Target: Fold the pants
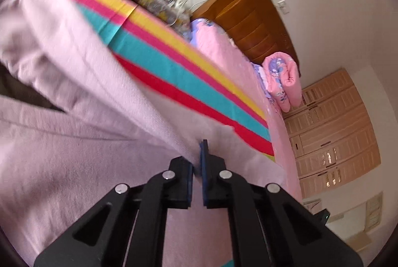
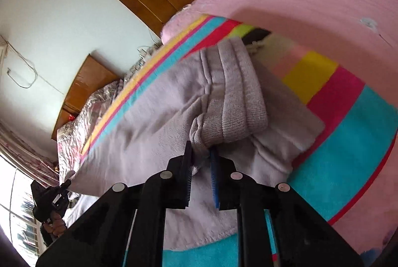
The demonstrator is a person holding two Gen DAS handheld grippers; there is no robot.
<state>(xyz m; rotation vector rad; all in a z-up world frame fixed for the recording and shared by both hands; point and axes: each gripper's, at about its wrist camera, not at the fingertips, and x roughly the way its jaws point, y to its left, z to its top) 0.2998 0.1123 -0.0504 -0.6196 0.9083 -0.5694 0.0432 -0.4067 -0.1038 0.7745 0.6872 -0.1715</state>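
Pale lilac fleece pants (image 1: 74, 147) lie on a striped towel (image 1: 174, 68) on the bed. My left gripper (image 1: 197, 155) is shut on a lifted fold of the pants fabric, which stretches up and left from the jaws. In the right wrist view the pants (image 2: 149, 117) spread across the striped towel (image 2: 348, 147), and my right gripper (image 2: 201, 155) is shut on the ribbed cuff end (image 2: 236, 105), held just above the cloth. The left gripper with the hand holding it shows at the far left of the right wrist view (image 2: 52, 197).
The pink bed sheet (image 2: 311, 6) surrounds the towel. A folded pink quilt (image 1: 283, 78) sits by the wooden headboard (image 1: 251, 23). A shiny patterned bedspread (image 2: 84, 115) lies at the bed's side near a window. A wardrobe (image 1: 330, 132) stands beyond the bed.
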